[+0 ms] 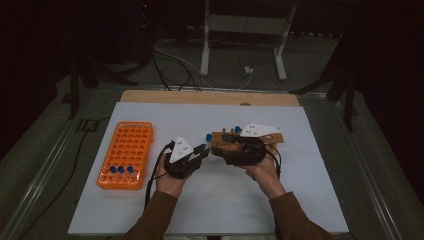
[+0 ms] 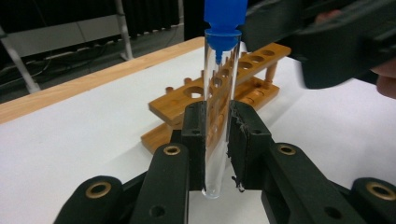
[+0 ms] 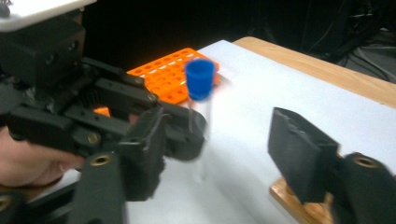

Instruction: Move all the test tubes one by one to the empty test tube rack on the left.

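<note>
Tube (image 2: 217,116): clear glass cylinder, round bottom, blue plastic cap (image 2: 225,21), upright, pinched low between left gripper's (image 2: 217,144) ridged black pads, above white sheet (image 1: 320,165). Right gripper (image 3: 215,154) at its 3 o'clock, jaws apart, nothing between them. Wooden rack (image 2: 224,100) with round holes at 12 o'clock behind tube. Orange plastic rack (image 1: 126,153) at 9 o'clock, three blue caps.

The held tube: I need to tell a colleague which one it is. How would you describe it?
On the white table, between the orange rack and the wooden rack, find the left gripper. Upright in its shut jaws is a clear tube with a blue cap. The other capped tubes sit in the orange rack.
</note>
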Tool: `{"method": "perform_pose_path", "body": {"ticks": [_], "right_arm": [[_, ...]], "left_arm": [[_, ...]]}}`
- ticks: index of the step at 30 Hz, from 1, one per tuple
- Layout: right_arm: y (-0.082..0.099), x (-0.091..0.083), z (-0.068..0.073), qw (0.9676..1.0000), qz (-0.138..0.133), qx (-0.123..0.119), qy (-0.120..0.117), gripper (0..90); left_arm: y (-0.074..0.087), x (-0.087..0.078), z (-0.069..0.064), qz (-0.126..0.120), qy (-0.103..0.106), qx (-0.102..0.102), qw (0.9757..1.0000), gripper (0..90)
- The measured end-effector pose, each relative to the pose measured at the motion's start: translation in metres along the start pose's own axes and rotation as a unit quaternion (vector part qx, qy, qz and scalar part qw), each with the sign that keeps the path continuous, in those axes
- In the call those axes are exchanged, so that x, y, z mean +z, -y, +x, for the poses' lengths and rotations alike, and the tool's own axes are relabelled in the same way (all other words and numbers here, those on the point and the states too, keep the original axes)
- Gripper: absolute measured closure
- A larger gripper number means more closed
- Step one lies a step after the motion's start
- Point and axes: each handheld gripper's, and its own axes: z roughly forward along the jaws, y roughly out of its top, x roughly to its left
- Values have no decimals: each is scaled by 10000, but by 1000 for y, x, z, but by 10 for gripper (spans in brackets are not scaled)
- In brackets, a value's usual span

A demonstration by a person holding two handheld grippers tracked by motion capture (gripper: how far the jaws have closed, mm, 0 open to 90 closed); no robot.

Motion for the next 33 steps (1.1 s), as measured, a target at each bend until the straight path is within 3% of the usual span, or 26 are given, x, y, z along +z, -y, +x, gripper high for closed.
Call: {"method": "perform_pose_path", "body": {"ticks": [3, 11, 15, 19, 33], "right_arm": [[3, -4, -3, 9999, 13, -7, 153, 184], [18, -15, -15, 9989, 18, 126, 455, 45], [25, -22, -21, 9974, 24, 87, 719, 25], [28, -28, -25, 9967, -40, 110, 799, 1], [40, -45, -33, 9947, -81, 120, 1014, 1]], "left_arm": [[-1, -5, 4, -49, -60, -57, 10000, 780], [-3, -31, 20, -198, -235, -196, 9993, 780], [-2, -48, 33, -290, -374, -374, 9982, 780], [-1, -65, 45, -383, -550, -482, 9966, 780], [13, -127, 82, -654, -1019, -554, 9911, 780]]}}
